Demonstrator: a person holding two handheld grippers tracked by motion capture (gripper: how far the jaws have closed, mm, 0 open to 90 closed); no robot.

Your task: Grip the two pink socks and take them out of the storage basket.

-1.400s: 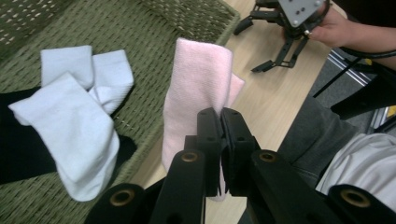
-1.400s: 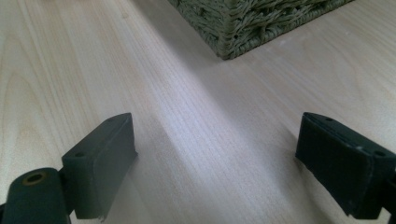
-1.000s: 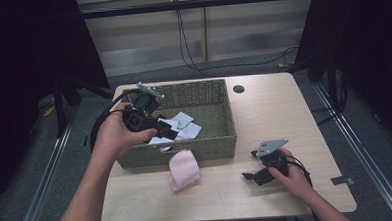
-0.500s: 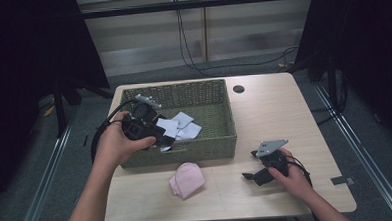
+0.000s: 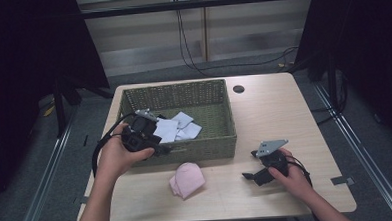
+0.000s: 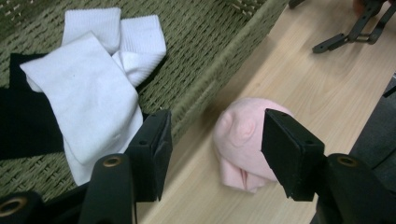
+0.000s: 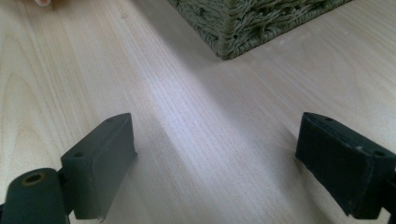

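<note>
Nearest the person, at about six o'clock on the light wooden table (image 5: pixel 284 111), lies a pale pink rolled bundle of socks (image 5: pixel 187 179), resting on the bare wood just in front of the basket's near wall and apart from both tools. At four o'clock the right gripper (image 5: pixel 252 176) sits low over the table in the person's right hand (image 5: pixel 292 179); its own view shows its black jaws spread wide over bare wood grain with nothing between them, a corner of the basket (image 7: pixel 261 23) beyond.

At eight o'clock the left gripper (image 5: pixel 163 151) is held in the left hand (image 5: pixel 117 156) above the near-left corner of the green woven rectangular basket (image 5: pixel 229 114). Its jaws stand well apart and empty; in its view the pink bundle (image 6: pixel 245 140) shows between and beyond them on the table, with the basket's rim (image 6: pixel 224 74) running alongside.

Farther in, on the basket's floor, lie folded white ribbed socks (image 6: pixel 93 84), overlapping one another, and beside them a flat black cloth item (image 6: pixel 23 121) partly under the white ones. From above, the white socks (image 5: pixel 177 127) sit toward the basket's near-left part.

At one o'clock, a small dark round hole (image 5: pixel 238 89) marks the tabletop beyond the basket.
</note>
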